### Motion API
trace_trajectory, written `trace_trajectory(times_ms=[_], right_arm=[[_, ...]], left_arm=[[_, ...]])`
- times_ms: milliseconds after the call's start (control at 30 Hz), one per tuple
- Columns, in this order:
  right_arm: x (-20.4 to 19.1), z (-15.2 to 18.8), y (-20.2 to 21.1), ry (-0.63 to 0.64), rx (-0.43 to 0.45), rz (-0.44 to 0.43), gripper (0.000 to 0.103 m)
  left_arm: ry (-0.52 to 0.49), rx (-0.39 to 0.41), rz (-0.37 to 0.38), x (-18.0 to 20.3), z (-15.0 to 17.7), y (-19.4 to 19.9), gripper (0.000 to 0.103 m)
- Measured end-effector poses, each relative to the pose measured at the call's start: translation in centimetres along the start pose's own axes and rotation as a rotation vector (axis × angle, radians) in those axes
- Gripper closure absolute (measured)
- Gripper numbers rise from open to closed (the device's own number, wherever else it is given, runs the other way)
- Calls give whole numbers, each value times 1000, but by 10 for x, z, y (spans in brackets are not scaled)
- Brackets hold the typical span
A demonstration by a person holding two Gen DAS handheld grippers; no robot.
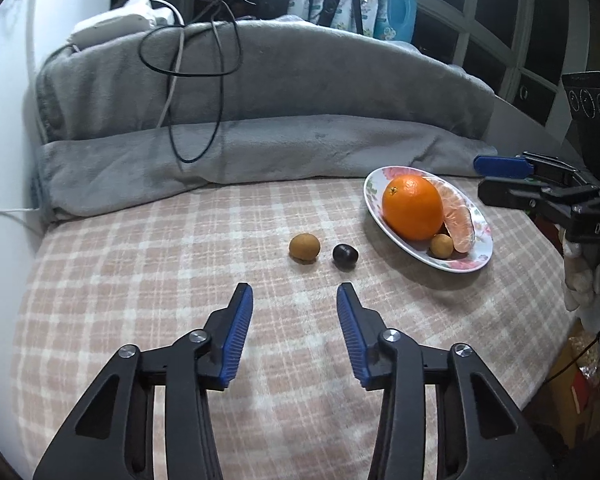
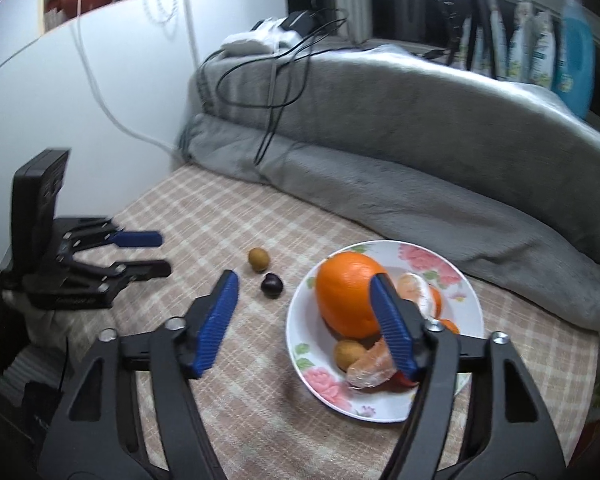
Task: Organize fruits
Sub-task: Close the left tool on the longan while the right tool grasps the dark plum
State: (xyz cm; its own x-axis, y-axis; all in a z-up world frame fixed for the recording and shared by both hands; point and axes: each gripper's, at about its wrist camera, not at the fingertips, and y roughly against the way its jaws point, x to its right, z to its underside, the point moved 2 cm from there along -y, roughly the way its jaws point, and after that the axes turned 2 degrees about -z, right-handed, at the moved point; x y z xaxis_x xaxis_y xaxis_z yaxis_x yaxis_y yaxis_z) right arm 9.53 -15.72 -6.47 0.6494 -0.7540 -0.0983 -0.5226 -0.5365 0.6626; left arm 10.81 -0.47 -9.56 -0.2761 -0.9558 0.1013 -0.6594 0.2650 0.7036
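A floral plate [image 1: 475,261] [image 2: 300,340] on the checked cloth holds a whole orange [image 1: 412,207] [image 2: 347,300], peeled mandarin segments [image 1: 457,220] [image 2: 369,368] and a small tan fruit [image 1: 441,245] [image 2: 349,354]. A brown kiwi-like fruit [image 1: 304,247] [image 2: 258,258] and a dark plum-like fruit [image 1: 345,255] [image 2: 272,285] lie on the cloth left of the plate. My left gripper [image 1: 295,294] is open and empty, just short of these two fruits. My right gripper [image 2: 303,280] is open and empty above the plate's left side; it also shows in the left wrist view [image 1: 483,178].
A folded grey blanket [image 1: 260,120] [image 2: 399,168] with black cables [image 1: 192,64] on it bounds the far side. A white wall [image 2: 80,100] is at the left. A blue detergent bottle [image 1: 397,4] stands on the sill behind. The bed edge drops off at the right [image 1: 559,360].
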Motion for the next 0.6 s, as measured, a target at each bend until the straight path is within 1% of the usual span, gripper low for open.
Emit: trace_trajectory(times_ms=[33, 133, 200, 233, 267, 333, 467, 533, 600], right_arm=[[-3, -1, -3, 14, -13, -11, 44], [-10, -4, -14, 61, -53, -41, 47], [-17, -6, -25, 112, -94, -58, 52], [-17, -6, -25, 112, -94, -58, 54], [-20, -7, -33, 140, -121, -72, 55], [-23, -7, -41, 165, -146, -80, 55], [-25, -8, -51, 196, -181, -90, 62], [-28, -8, -61, 233, -212, -103, 62], [-29, -8, -65, 249, -226, -103, 62]], left_arm=[[-1, -8, 14, -1, -2, -4, 64], [1, -37, 52, -4, -8, -18, 67], [-2, -50, 65, -6, -14, -27, 69], [-1, -58, 75, -7, -17, -32, 70], [0, -63, 83, -8, -18, -36, 71], [0, -77, 100, -8, -23, -45, 71], [-12, -98, 112, -9, -27, -61, 72], [-18, -112, 126, -7, -29, -68, 73], [-28, -124, 132, -6, -32, -75, 73]])
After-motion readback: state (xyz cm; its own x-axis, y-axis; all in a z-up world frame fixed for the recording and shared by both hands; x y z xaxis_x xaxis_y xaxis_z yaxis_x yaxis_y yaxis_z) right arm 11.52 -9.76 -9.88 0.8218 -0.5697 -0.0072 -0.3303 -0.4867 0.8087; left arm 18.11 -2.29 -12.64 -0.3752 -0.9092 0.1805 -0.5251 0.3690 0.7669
